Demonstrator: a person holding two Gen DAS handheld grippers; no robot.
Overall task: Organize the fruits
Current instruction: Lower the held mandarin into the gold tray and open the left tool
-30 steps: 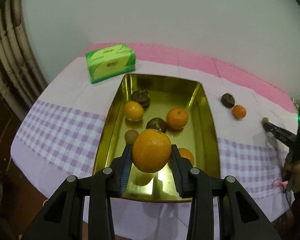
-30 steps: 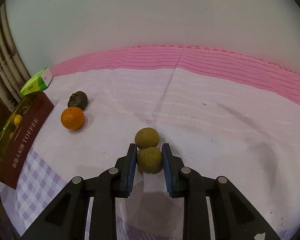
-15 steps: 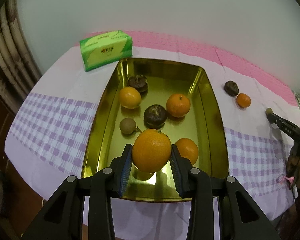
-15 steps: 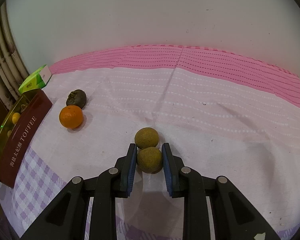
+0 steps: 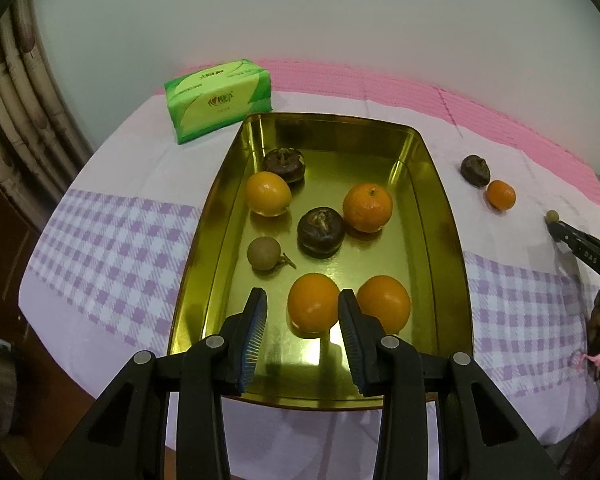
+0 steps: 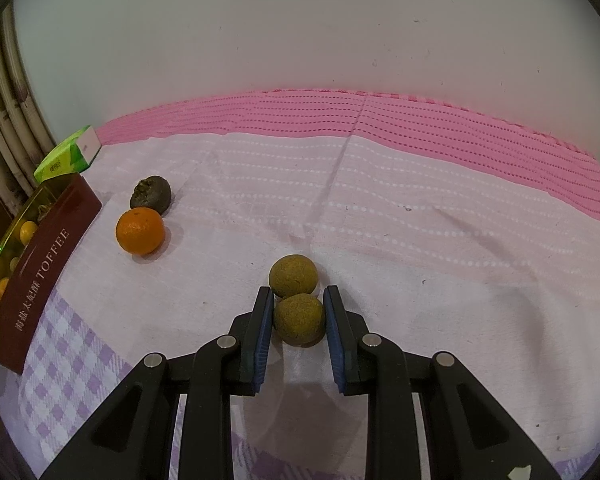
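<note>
A gold tray (image 5: 440, 216) holds several fruits: oranges, two dark mangosteens and a small brown longan (image 5: 263, 253). My left gripper (image 5: 302, 316) is open above the tray's near end, and an orange (image 5: 313, 311) lies in the tray between its fingers, beside another orange (image 5: 384, 307). My right gripper (image 6: 298, 318) is shut on a brown-green round fruit (image 6: 299, 319) resting on the cloth. A second such fruit (image 6: 293, 275) touches it just beyond. An orange (image 6: 140, 231) and a dark mangosteen (image 6: 151, 200) lie on the cloth to the left.
A green tissue pack (image 5: 218, 100) stands behind the tray on the pink and lilac cloth. The tray's dark red side (image 6: 40, 276) reads TOFFEE at the right wrist view's left edge. A wall runs behind the table. The table edge is near in the left wrist view.
My left gripper has opened and let go of the orange, which now lies in the tray. My right gripper stays shut on the brown-green fruit, barely moved.
</note>
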